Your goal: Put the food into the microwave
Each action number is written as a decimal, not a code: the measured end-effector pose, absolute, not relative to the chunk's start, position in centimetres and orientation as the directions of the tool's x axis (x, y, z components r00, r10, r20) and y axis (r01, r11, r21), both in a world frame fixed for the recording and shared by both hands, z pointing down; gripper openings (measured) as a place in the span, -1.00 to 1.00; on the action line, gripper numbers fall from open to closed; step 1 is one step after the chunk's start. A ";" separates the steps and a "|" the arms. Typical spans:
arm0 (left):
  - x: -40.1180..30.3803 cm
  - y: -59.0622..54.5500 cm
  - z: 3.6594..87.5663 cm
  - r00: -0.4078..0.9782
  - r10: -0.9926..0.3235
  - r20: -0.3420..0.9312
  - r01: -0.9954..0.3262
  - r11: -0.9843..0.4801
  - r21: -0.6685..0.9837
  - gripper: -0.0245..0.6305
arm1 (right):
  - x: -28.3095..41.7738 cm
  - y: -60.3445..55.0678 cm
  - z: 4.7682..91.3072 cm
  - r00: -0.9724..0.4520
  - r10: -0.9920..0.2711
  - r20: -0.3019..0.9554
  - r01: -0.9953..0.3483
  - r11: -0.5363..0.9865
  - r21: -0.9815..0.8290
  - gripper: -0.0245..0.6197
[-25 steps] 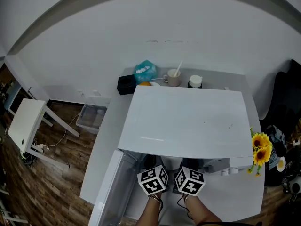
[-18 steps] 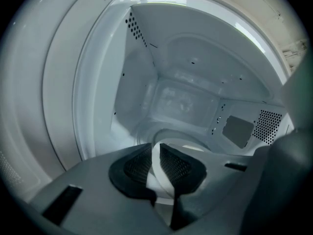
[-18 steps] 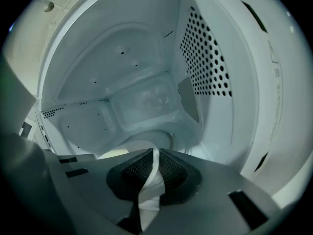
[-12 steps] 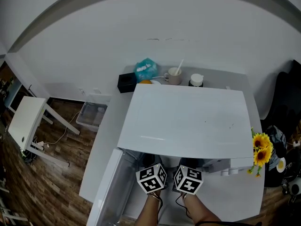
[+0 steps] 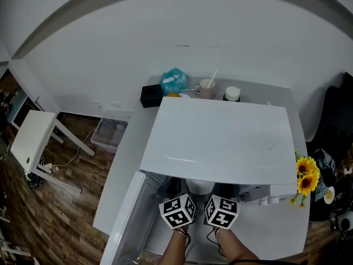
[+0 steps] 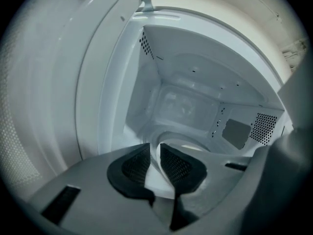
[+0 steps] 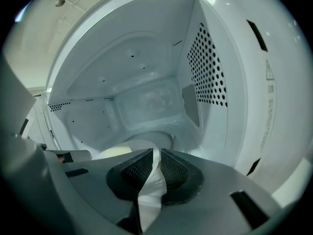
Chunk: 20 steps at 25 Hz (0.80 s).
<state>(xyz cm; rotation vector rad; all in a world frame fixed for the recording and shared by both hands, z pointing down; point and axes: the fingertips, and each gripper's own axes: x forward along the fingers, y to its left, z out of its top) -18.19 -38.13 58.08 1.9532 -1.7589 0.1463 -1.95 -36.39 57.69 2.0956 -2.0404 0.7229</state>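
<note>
Your right gripper (image 7: 155,156) clamps the rim of the white plate (image 7: 148,195) in the open microwave's (image 5: 220,142) mouth. On your left gripper (image 6: 155,152), the jaws have just been opening, pads touching that rim. Pale food (image 7: 113,152) lies on the plate.

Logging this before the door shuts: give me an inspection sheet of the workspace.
Surface: white counter carrying the microwave.
Job's things: door swung open; white dish at the cavity's front, something pale on it.
Clutter: black box, teal bag, cup and jar behind the microwave; sunflowers at its right.
Grippers: left claw has the dish rim between its pads, jaws just been opening; right claw shut on the rim.
Cables: thin cable on the floor.
Surroundings: wood floor, folding table, clear bin.
</note>
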 end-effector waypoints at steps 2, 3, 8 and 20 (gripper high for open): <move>-18.0 -37.7 57.7 0.163 -0.902 0.400 -0.956 -0.045 0.289 -0.75 | -2.1 -36.1 57.4 -0.033 -0.909 0.415 -0.970 -0.071 -0.234 -0.79; -17.8 -37.5 57.6 0.166 -0.902 0.398 -0.957 -0.052 0.284 -0.75 | -2.3 -36.0 57.3 -0.036 -0.910 0.413 -0.971 -0.067 -0.231 -0.79; -17.3 -36.2 56.8 0.177 -0.904 0.390 -0.960 -0.070 0.272 -0.75 | -2.9 -34.9 56.7 -0.051 -0.912 0.407 -0.976 -0.041 -0.215 -0.79; -16.1 -31.3 55.5 0.230 -0.872 0.432 -0.959 -0.128 0.253 -0.82 | -5.0 -31.3 54.6 -0.208 -0.888 0.409 -0.966 0.122 -0.226 -0.80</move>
